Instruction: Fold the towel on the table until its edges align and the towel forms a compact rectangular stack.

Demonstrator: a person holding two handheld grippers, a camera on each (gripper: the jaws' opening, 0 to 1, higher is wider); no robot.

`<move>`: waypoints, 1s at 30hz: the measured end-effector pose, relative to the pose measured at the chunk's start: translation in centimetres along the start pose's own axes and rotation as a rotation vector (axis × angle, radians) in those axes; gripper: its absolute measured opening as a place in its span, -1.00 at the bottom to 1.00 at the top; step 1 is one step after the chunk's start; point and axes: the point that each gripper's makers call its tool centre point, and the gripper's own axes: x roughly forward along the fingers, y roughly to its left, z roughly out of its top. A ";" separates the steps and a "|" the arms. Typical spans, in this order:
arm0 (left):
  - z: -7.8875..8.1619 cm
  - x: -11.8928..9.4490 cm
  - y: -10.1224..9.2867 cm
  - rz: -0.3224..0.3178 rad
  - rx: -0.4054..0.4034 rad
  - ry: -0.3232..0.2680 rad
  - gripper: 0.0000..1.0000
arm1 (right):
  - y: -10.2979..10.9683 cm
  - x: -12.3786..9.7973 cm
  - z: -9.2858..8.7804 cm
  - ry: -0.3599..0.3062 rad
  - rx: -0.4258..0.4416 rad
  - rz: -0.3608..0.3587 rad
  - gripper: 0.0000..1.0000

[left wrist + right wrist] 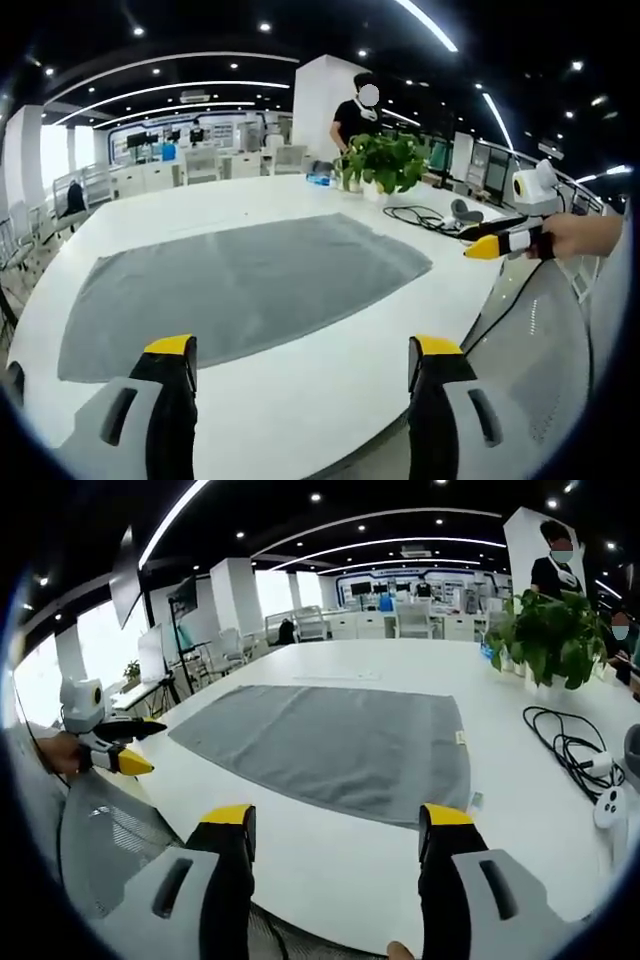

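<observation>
On table (300, 400), towel (240, 280) fully visible

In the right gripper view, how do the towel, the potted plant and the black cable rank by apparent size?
Largest to smallest:
1. towel
2. potted plant
3. black cable
The plant and cable look close, and the plant is farther away, so that order is unsure.

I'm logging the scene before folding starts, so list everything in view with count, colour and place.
Towel: one, grey, spread flat on the table.
Table: one, white.
Potted plant: one, green, far table edge.
Cable: one, black, coiled by the plant.
Controller: one, white, near the cable.
Chair: one, grey mesh, at the table's near side.
Left gripper: yellow-tipped, open, short of the towel.
Right gripper: yellow-tipped, open, short of the towel.
</observation>
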 end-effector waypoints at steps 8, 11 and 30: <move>0.1 -0.1 0.4 0.006 -0.044 -0.009 0.78 | -0.1 0.1 -0.1 0.006 0.005 -0.002 0.33; -0.1 0.0 0.3 0.003 -0.037 -0.003 0.78 | 0.0 0.0 -0.1 0.006 0.006 0.000 0.32; -0.1 0.1 -0.1 -0.006 -0.027 0.005 0.76 | -0.1 0.0 -0.1 0.007 0.014 -0.001 0.30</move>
